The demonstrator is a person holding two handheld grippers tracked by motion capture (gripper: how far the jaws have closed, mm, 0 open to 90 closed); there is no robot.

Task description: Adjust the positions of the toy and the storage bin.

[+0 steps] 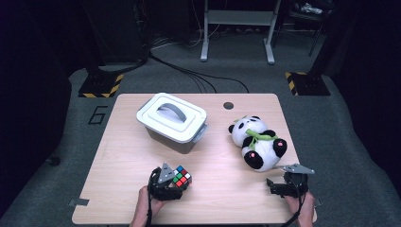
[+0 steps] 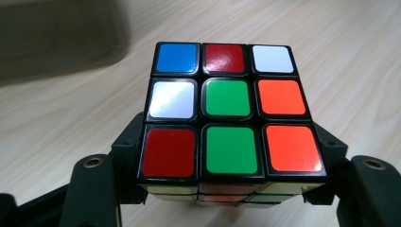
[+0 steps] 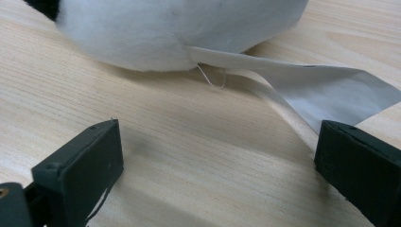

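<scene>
A scrambled puzzle cube (image 1: 181,177) sits near the table's front edge; my left gripper (image 1: 176,182) is shut on it. In the left gripper view the cube (image 2: 227,111) shows its top face of blue, red, white, green and orange squares, with a black jaw pressed against each side. A plush panda (image 1: 257,142) lies on the right half of the table. My right gripper (image 1: 280,185) stands open just in front of the panda. In the right gripper view the panda's white body (image 3: 175,28) and its fabric tag (image 3: 307,82) lie ahead of the spread jaws, with bare wood between them.
A grey lidded storage box (image 1: 173,121) with a handle stands at the table's back left. A round cable hole (image 1: 229,105) sits near the far edge. The wooden table (image 1: 123,156) has open room at the left and centre front.
</scene>
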